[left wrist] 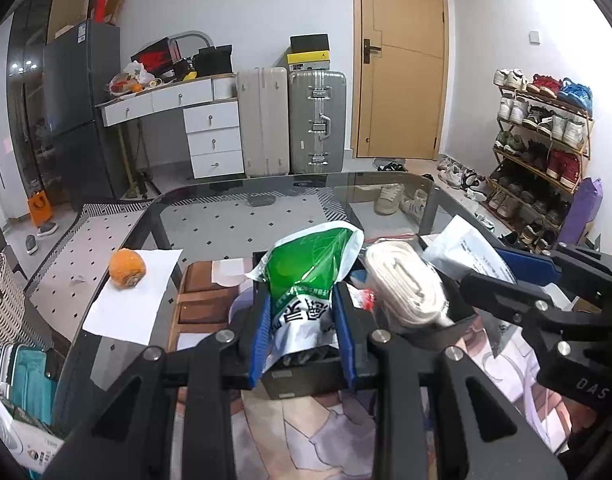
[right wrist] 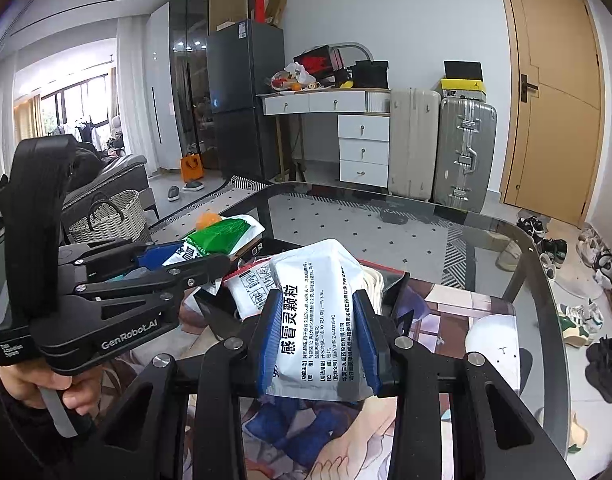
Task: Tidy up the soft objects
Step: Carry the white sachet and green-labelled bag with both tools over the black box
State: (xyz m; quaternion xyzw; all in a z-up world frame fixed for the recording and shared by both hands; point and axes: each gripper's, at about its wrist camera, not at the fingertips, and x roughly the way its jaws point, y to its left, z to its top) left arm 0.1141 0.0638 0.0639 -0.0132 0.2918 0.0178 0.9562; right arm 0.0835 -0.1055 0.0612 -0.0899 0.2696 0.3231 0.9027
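My left gripper (left wrist: 302,312) is shut on a green and white soft packet (left wrist: 306,276), held over a black box (left wrist: 306,376) on the table. It also shows in the right wrist view (right wrist: 178,258) with the green packet (right wrist: 222,234). My right gripper (right wrist: 317,320) is shut on a white medicine sachet (right wrist: 317,312), held above the same black box (right wrist: 401,284). In the left wrist view the right gripper (left wrist: 517,268) comes in from the right with the sachet (left wrist: 465,252). A cream rolled cloth (left wrist: 405,284) lies in the box. Another white sachet (right wrist: 248,286) lies in it too.
An orange fruit (left wrist: 126,268) sits on white paper (left wrist: 126,304) at the table's left. A picture mat (left wrist: 317,432) covers the glass table (left wrist: 234,208) under the box. A white cap (right wrist: 493,340) lies at the right. A wicker basket (right wrist: 110,216) stands on the floor.
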